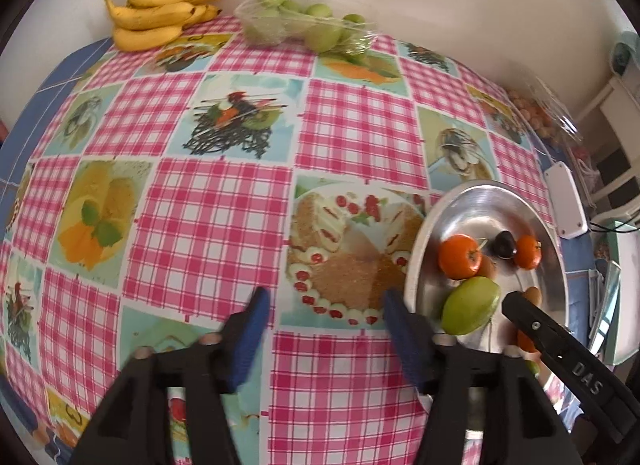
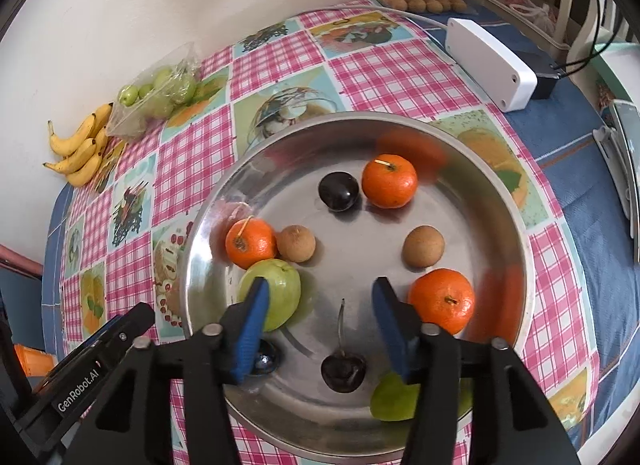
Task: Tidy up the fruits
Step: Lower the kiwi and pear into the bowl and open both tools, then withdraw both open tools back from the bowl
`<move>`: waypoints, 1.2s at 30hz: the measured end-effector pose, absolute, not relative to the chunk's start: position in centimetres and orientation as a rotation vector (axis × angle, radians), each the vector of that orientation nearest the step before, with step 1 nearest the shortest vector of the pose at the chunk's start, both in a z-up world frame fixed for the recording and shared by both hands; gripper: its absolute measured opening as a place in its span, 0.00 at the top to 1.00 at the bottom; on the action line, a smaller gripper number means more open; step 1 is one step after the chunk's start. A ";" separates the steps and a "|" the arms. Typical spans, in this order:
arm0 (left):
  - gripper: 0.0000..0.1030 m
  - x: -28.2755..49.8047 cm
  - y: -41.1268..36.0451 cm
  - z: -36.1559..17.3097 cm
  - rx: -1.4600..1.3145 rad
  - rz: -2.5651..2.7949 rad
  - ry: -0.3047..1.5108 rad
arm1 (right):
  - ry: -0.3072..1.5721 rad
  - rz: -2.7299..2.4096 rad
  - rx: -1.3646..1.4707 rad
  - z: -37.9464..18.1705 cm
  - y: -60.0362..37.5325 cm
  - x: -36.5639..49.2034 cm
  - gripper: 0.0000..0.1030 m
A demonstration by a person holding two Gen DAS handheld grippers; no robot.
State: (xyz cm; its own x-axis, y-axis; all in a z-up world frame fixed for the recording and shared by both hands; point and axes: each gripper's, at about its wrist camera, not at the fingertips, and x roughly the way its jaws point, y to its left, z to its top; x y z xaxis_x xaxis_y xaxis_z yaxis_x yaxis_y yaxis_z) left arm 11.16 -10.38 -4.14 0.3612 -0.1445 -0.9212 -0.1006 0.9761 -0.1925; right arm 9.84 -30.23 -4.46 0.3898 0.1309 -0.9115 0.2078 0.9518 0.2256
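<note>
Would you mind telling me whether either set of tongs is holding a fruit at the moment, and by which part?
Nothing is held. The left tongs stand open over bare tablecloth; the right tongs stand open above the metal tray.

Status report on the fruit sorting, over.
Left tongs open, empty, over tablecloth. Right tongs open above steel bowl, stemmed cherry below, ungripped. Nothing blocking.

A checked tablecloth (image 1: 208, 225) carries bananas (image 1: 160, 13), bagged green fruit (image 1: 304, 25), a steel tray (image 2: 400, 405) and a white box (image 2: 488, 65).
</note>
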 end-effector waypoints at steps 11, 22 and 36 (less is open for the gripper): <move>0.08 11.3 -8.8 -5.3 -0.246 0.063 1.243 | 1.171 -0.039 0.277 -4.5 -29.5 10.0 0.23; 0.00 11.2 -7.6 -5.7 -0.179 0.174 1.222 | 1.173 -0.033 0.239 -4.7 -29.2 10.1 0.05; 0.00 11.4 -7.1 -6.1 -0.177 0.179 1.246 | 1.170 -0.028 0.202 -4.6 -28.9 10.0 0.05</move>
